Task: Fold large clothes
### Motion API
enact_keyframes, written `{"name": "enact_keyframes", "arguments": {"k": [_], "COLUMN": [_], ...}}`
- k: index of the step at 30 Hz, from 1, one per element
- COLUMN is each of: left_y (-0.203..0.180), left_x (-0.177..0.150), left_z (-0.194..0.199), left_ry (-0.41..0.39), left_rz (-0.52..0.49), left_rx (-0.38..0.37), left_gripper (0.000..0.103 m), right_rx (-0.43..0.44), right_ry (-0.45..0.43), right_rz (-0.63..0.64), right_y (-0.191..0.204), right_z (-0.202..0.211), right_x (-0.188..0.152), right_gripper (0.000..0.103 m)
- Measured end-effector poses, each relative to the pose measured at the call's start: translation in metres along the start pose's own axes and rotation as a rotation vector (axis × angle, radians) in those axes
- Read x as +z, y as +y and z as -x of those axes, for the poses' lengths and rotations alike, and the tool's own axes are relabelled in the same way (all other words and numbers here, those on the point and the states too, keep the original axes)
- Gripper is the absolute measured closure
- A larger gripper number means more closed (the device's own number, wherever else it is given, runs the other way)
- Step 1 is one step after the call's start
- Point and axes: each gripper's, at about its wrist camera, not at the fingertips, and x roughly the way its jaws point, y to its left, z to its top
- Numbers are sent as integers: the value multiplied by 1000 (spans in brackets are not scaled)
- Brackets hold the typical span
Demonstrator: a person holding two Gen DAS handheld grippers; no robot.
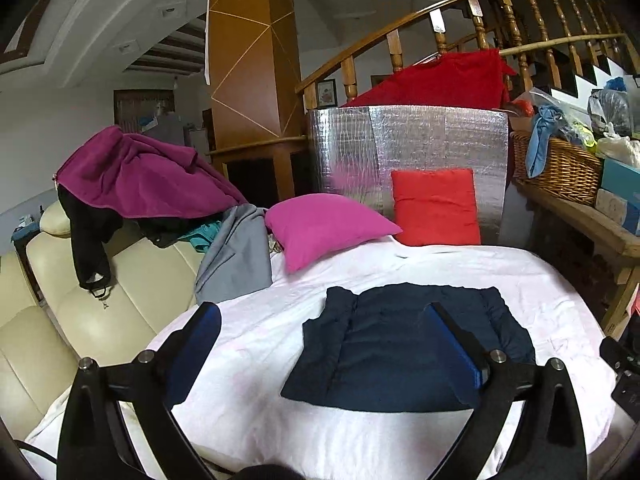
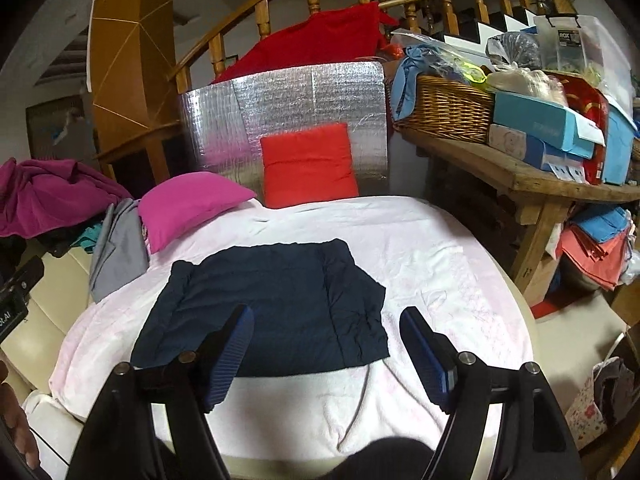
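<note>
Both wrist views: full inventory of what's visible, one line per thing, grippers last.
navy garment: 1, dark blue, folded flat on the white sheet
white sheet: 1, covers the work surface
pink cushion: 1, magenta, far left of sheet
red cushion: 1, leaning on the foil board
foil board: 1, silver, upright behind the sheet
clothes pile: purple, black, grey, on the cream sofa
wicker basket: 1, on the wooden bench
left gripper: open, empty
right gripper: open, empty
</note>
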Motion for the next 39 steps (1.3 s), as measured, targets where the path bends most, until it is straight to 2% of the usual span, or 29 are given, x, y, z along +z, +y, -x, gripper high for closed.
{"name": "enact_keyframes", "arguments": {"k": [8, 13, 20, 39], "left_y": [-1, 3, 4, 8], "left_x": [-7, -8, -7, -4], "left_z": [33, 42, 48, 56], "left_ry": [-45, -46, -57, -54], "left_rz": [-29, -18, -22, -1], "left_rx": [29, 14, 10, -24], "left_gripper": [2, 2, 2, 2], "right_rx": [23, 20, 30, 27], "right_ry": [-14, -21, 2, -14], "right_rz": [-40, -51, -61, -56], "right_y": [2, 4, 5, 10], "right_z": [22, 29, 27, 35], "right_x": [-10, -16, -22, -19], "right_gripper": [24, 24, 24, 24]}}
